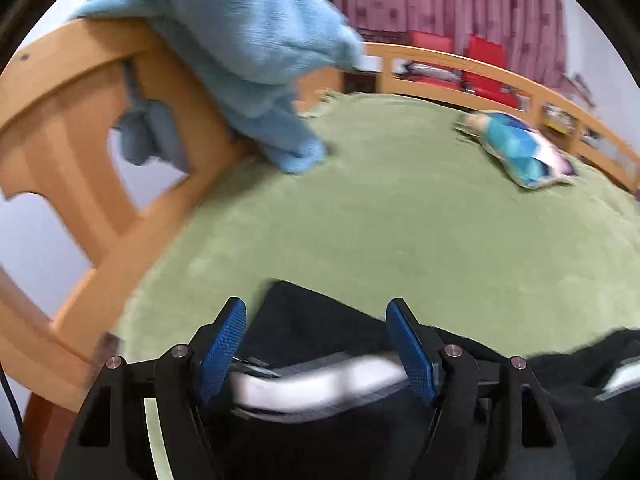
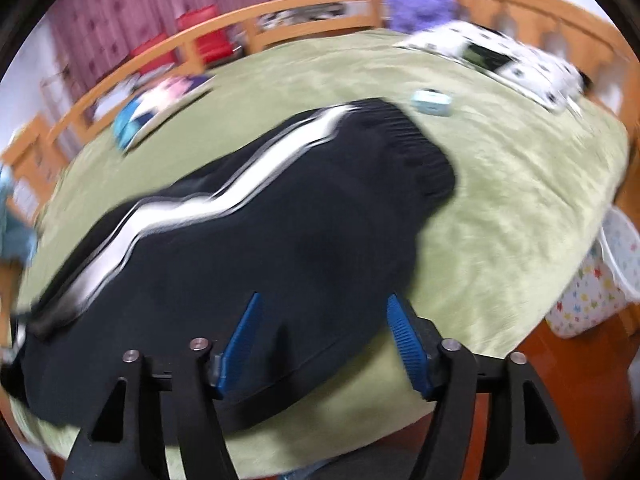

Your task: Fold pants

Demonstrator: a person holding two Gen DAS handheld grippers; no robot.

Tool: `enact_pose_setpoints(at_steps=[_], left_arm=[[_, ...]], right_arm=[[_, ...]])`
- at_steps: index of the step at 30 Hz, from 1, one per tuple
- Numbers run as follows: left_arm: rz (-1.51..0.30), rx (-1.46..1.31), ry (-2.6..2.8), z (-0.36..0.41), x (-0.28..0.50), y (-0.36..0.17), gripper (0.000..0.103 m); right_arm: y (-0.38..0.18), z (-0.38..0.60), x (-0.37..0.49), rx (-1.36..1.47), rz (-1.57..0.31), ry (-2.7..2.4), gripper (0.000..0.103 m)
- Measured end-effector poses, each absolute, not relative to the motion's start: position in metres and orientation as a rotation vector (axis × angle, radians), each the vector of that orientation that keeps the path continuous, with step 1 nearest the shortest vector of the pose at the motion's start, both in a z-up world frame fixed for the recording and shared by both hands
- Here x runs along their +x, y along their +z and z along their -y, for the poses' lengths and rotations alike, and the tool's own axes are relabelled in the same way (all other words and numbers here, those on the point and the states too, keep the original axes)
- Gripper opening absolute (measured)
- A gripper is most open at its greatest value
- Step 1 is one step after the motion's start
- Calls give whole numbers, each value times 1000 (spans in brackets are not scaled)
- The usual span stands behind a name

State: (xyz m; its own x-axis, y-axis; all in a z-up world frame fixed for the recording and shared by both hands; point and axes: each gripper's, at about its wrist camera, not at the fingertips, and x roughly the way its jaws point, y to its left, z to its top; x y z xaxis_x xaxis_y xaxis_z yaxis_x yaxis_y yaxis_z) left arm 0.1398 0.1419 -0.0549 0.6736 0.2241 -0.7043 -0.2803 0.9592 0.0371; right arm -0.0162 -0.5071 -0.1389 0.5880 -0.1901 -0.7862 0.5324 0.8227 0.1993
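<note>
pants [image 2: 248, 240] spread on bed [image 2: 500, 184] near front edge | pillow [image 2: 516, 60] at far right corner | small box [image 2: 432, 102] just beyond waistband | towel [image 1: 240, 40] draped over left rail [image 1: 80, 92]

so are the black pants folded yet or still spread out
Folded at least once, lengthwise: the black pants lie on the green bedcover as one long band with a single white side stripe. Whether more folds exist, cannot tell.

Bedroom: wooden-railed bed [image 1: 460, 62], pillow [image 1: 520, 152].
</note>
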Motion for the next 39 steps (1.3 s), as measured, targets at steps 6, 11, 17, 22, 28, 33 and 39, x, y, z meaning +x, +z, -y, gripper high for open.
enact_pose_setpoints(at_steps=[6, 11, 17, 22, 28, 33, 39], left_arm=[[-839, -130, 121, -82, 131, -77, 71], [-892, -116, 36, -46, 129, -88, 71], [-917, -98, 9, -14, 130, -94, 71], [-884, -94, -6, -5, 123, -83, 71], [-922, -102, -34, -4, 119, -91, 71], [-917, -73, -14, -17, 109, -89, 71], [-932, -106, 49, -66, 81, -95, 71]], right_arm=[[-182, 579, 10, 743, -808, -409, 73], [-204, 610, 50, 886, -722, -357, 84], [-178, 629, 98, 904, -735, -297, 33], [-64, 635, 69, 646, -518, -219, 31], [-154, 661, 75, 590, -939, -427, 70], [-165, 646, 39, 597, -918, -432, 68], [-141, 606, 24, 487, -911, -444, 68]])
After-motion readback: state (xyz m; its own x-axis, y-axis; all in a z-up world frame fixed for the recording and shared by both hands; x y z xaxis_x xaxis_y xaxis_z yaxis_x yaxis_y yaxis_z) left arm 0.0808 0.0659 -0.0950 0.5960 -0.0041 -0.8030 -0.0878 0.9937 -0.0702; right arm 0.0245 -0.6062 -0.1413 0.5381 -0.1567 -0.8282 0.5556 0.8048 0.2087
